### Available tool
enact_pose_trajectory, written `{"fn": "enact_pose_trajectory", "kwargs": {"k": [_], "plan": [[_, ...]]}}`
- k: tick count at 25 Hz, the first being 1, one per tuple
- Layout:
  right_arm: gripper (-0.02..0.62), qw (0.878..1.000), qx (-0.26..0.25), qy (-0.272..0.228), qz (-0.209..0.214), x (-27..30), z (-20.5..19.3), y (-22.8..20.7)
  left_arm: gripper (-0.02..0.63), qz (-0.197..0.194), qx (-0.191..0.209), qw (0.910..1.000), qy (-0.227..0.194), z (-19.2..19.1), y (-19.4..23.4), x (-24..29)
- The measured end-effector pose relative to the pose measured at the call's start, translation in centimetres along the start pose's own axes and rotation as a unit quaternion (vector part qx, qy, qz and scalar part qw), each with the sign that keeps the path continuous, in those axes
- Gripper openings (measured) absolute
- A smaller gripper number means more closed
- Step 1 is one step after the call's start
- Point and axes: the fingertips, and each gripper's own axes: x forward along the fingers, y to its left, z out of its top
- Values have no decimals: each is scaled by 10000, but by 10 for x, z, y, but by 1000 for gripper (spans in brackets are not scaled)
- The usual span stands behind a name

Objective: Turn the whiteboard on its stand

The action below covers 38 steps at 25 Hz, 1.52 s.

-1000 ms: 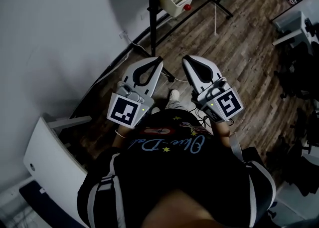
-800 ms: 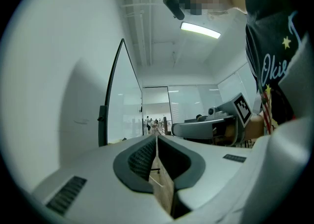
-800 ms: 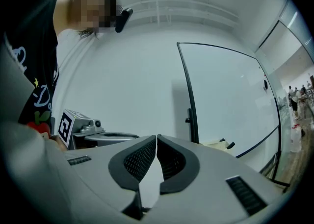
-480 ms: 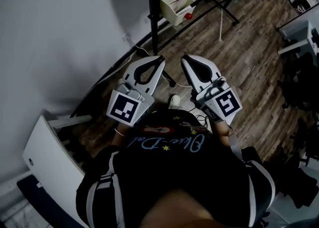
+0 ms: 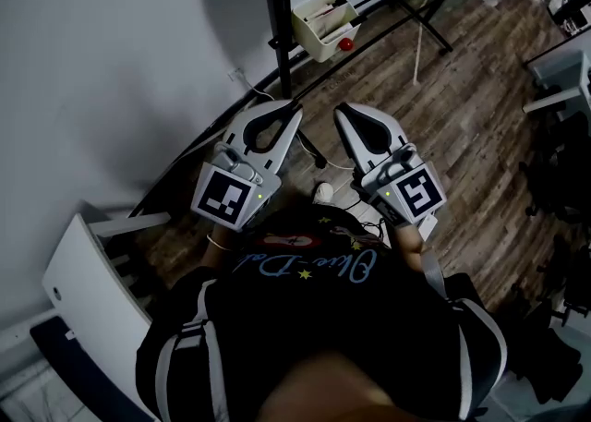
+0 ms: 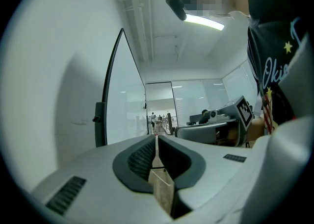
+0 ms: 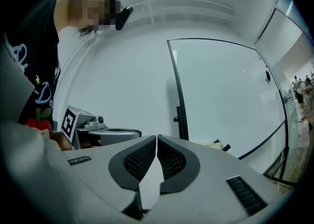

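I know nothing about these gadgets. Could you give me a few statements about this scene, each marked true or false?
1. The left tool and the right tool are both closed and empty. True.
2. A whiteboard stands ahead of the tools. True.
3. The left tool grips the whiteboard. False: it touches nothing.
4. The floor is carpeted. False: it is wooden planks.
5. The tools are crossed over each other. False: they are side by side.
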Motion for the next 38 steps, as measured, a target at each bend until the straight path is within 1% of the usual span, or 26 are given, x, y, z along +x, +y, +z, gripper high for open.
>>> {"fn": "enact_pose_trajectory", "kwargs": {"k": [8,12,17,22,25,27,30,33,38], "plan": [[34,9999,-32,-84,106,9,1,-36,34,20,158,9999,-50,5,14,38],[34,9997,-35,-107,231,16,3,-48,34,180,251,9995,-69,8,22,50],[34,9990,-142,-110,406,30,5,-56,34,377,174,9991,-70,4,38,57],[34,9983,-324,-162,453,59,9,-60,35,474,166,9986,-140,1,68,60],[34,9983,-403,-154,393,77,9,-62,35,389,148,9990,-182,1,85,65],[34,9985,-408,-152,334,90,10,-65,60,307,131,9993,-180,0,97,68],[34,9985,-439,-184,251,110,11,-68,61,247,99,9995,-165,-2,117,72],[34,9985,-464,-208,187,126,11,-71,87,243,88,9996,-125,-5,135,74],[34,9983,-534,-231,78,143,14,-73,118,133,146,9998,-82,-8,151,78]]}}
